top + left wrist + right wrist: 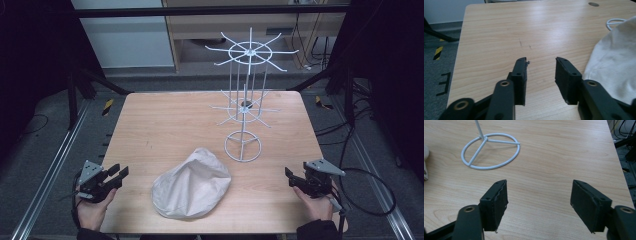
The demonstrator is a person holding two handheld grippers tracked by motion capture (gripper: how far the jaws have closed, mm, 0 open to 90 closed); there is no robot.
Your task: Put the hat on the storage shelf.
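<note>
- White cloth cap (pixel 191 184): lies near table (pixel 165 125) front edge, midway.
- Wire rack (pixel 243 100): right-centre, toward back edge.
- Left gripper (pixel 119 174), front-left corner: jaws apart, empty.
- Right gripper (pixel 291 176), front-right corner: jaws wide, empty.

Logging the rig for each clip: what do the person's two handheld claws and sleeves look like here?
Both are black two-jaw tools. The left claw and right claw each carry a grey three-cornered plate on top. The jaws are flat black rectangular blocks on black links with brass-coloured pivot rings. A black cable loops over the floor from the right claw. Dark sleeves cover the wrists at the bottom edge.
</note>
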